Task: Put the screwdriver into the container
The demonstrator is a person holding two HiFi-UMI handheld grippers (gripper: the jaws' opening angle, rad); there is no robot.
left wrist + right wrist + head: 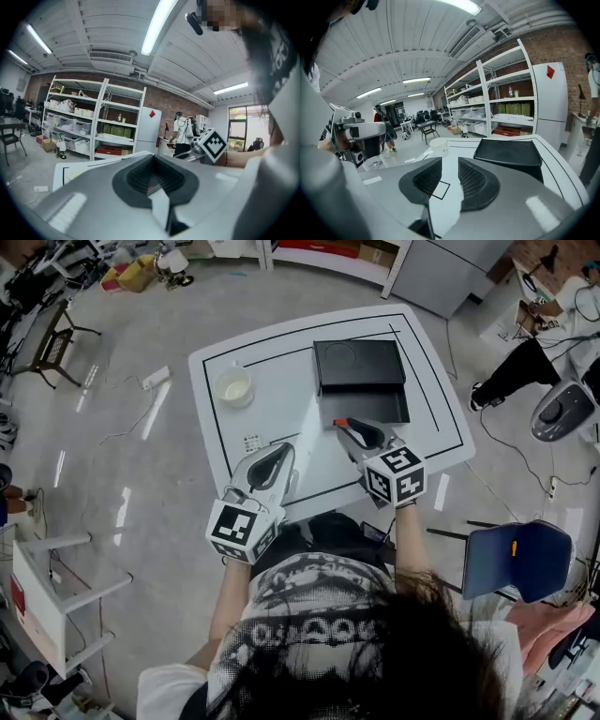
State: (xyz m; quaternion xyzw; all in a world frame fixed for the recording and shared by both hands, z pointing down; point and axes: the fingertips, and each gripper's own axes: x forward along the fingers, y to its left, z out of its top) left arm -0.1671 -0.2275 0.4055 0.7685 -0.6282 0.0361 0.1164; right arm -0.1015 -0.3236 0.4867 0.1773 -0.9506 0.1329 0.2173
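one screwdriver (pixel 341 422) – mostly hidden – seemingly crosswise, orange end left

White table (pixel 281 381) w/ blk outline: blk container (pixel 359 365) far side, white cup (pixel 233 387) to left, apart.

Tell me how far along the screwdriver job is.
Nearly done, it seems: an orange-red piece, likely the screwdriver, shows at the near edge of the black container. I cannot tell whether it lies fully inside. In hand: nothing. The right gripper is open and empty, and the left gripper is shut. Left to do: check that the screwdriver sits inside.
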